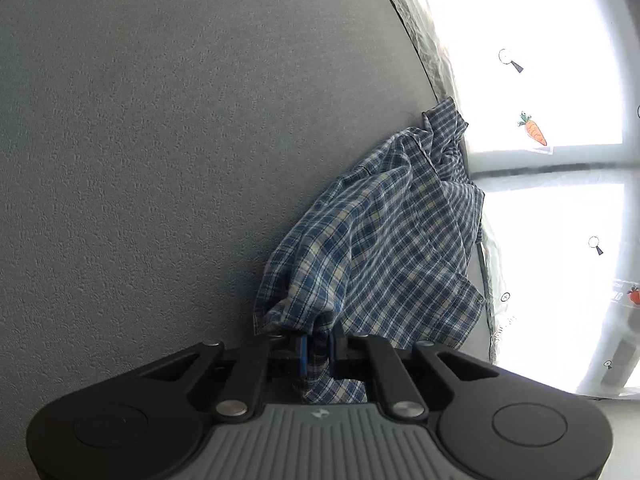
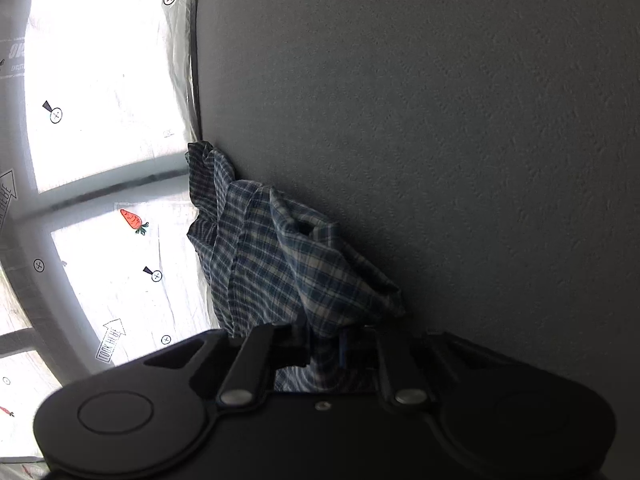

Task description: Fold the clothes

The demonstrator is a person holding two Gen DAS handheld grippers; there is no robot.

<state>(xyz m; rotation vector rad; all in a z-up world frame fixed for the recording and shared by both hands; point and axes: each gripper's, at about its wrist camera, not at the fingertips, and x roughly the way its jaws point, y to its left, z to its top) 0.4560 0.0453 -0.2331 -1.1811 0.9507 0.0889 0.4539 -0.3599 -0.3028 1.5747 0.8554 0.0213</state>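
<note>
Where claws pinch plaid shirt (image 1: 384, 240), pinched edge hidden.

Beside me, a grey textured surface (image 1: 160, 140) fills most of the view; past its edge lies a bright white sheet (image 1: 532, 92) printed with carrots (image 1: 534, 130), crossed by a grey band (image 1: 560, 170).

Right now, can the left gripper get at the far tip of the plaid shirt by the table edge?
Probably not yet. The left gripper is shut on a near fold of the plaid shirt; it would have to let go first. The grey table beside the shirt looks bare.
</note>
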